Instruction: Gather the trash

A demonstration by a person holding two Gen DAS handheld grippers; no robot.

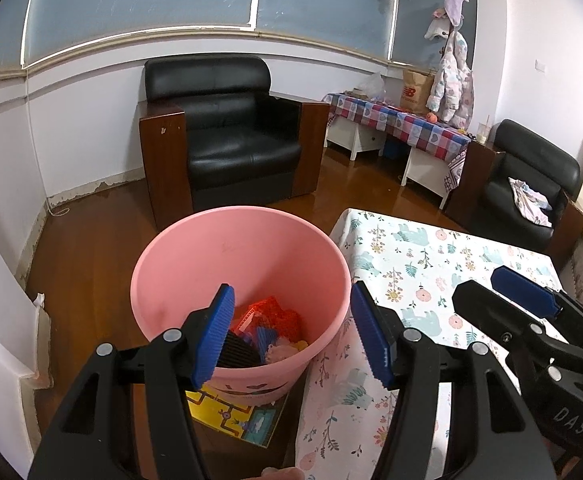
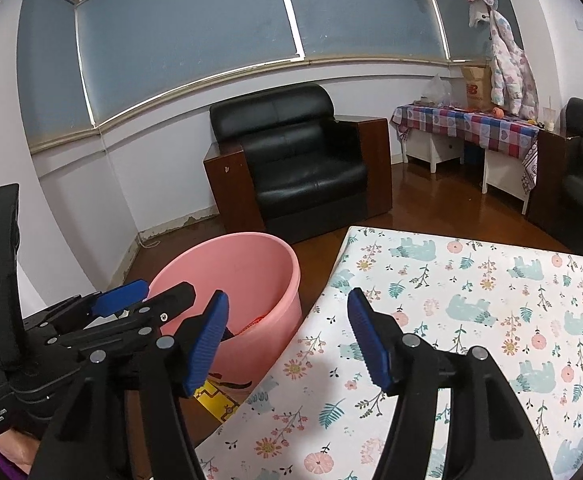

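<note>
The round pink plastic bin (image 1: 239,276) is standing on the wooden floor just beside the floral-cloth tabletop (image 1: 431,264), and it is already holding a heap of trash (image 1: 267,328): red mesh, blue bits, something dark and ribbed. No trash is showing on the visible part of the cloth, so the collecting looks close to finished, though the tabletop is running out of view. The left gripper (image 1: 291,332) is hovering right over the bin's mouth, jaws spread wide and carrying nothing. The right gripper (image 2: 287,336) is hanging over the tabletop's near edge, jaws likewise wide apart and empty, pointing forward.
</note>
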